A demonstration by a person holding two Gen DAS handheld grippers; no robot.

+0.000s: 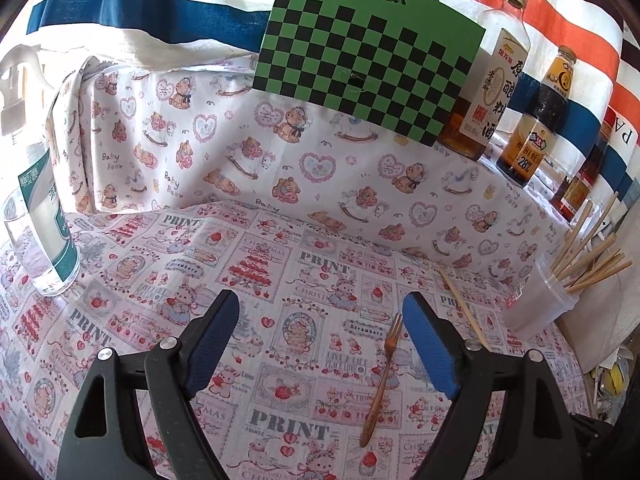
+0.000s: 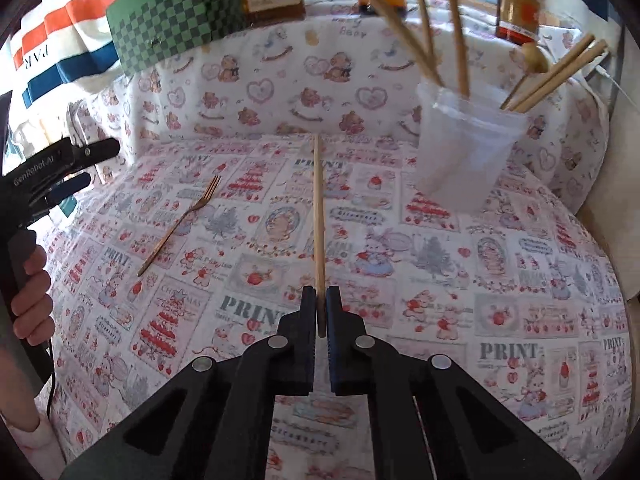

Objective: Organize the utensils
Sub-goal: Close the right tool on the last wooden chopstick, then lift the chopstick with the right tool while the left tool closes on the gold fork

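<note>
The right gripper [image 2: 319, 300] grips one chopstick [image 2: 318, 216] mid-table; the left gripper [image 1: 320, 320] stands open above the fork [image 1: 382, 380].

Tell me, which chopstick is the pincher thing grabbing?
The lone chopstick on the tablecloth. The right gripper is shut on its near end. All the other chopsticks stand in the clear plastic cup.

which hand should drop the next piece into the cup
Right. The right gripper is already shut on a chopstick, with the cup just ahead to its right. The left gripper is open and holds nothing; the fork lies on the cloth.
</note>
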